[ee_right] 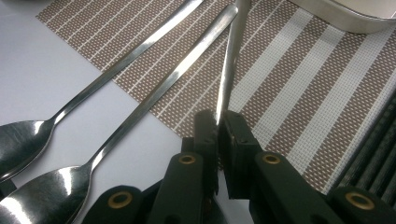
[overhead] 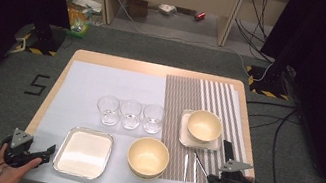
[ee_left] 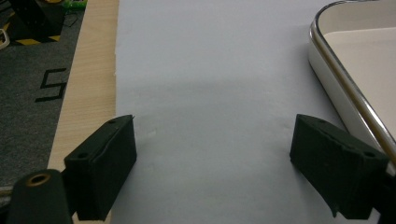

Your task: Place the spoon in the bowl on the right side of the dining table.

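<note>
My right gripper is shut on the end of a thin metal utensil. The utensil slants up off the striped placemat toward the square plate. Two spoons lie side by side just left of it, bowls toward the table's front edge. My left gripper hovers low over the white sheet at the front left. It is open with nothing between its jaws, and the metal tray lies right beside it.
A cream bowl stands front centre and another cream bowl sits on the square plate. Three clear glasses form a row mid-table. A dark flat object lies on the placemat near my right gripper.
</note>
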Demonstrator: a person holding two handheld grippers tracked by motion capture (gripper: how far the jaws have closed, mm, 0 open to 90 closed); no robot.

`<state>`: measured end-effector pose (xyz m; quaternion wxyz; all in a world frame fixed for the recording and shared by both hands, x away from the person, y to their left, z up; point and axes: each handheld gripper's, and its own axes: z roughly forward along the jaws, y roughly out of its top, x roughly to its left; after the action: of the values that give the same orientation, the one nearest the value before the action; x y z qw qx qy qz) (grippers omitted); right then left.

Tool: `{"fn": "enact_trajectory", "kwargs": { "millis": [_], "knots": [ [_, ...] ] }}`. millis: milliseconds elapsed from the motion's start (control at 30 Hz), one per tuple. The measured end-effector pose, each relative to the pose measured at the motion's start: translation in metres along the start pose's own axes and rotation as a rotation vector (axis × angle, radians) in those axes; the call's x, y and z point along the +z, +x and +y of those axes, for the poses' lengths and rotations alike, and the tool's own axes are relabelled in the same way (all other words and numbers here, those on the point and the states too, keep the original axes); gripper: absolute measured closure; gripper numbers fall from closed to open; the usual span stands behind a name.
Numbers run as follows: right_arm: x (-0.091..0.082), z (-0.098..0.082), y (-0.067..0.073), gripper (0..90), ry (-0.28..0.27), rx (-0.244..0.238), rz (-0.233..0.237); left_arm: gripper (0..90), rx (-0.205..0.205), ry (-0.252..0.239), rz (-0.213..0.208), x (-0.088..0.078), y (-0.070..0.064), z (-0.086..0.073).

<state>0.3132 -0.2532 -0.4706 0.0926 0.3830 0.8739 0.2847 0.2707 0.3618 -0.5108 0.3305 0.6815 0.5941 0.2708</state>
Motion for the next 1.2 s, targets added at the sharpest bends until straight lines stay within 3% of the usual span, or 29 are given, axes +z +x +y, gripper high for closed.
{"fn": "enact_trajectory", "kwargs": {
  "millis": [467,533,800,1200],
  "knots": [
    [-0.005,0.004,-0.03,89.4,-0.053,0.091,0.095,13.5,0.0,-0.002,0.001,0.0,0.0,0.0],
    [-0.004,0.005,-0.031,89.3,-0.052,0.087,0.102,13.4,0.0,0.001,0.001,0.0,0.0,0.0],
    [0.001,0.013,-0.024,88.6,-0.004,0.05,0.047,13.5,-0.001,-0.002,0.002,0.0,0.0,0.0],
    [0.009,0.017,-0.021,87.8,0.019,0.078,0.026,13.5,-0.002,0.001,0.002,0.0,-0.001,0.0]
  ]
}}
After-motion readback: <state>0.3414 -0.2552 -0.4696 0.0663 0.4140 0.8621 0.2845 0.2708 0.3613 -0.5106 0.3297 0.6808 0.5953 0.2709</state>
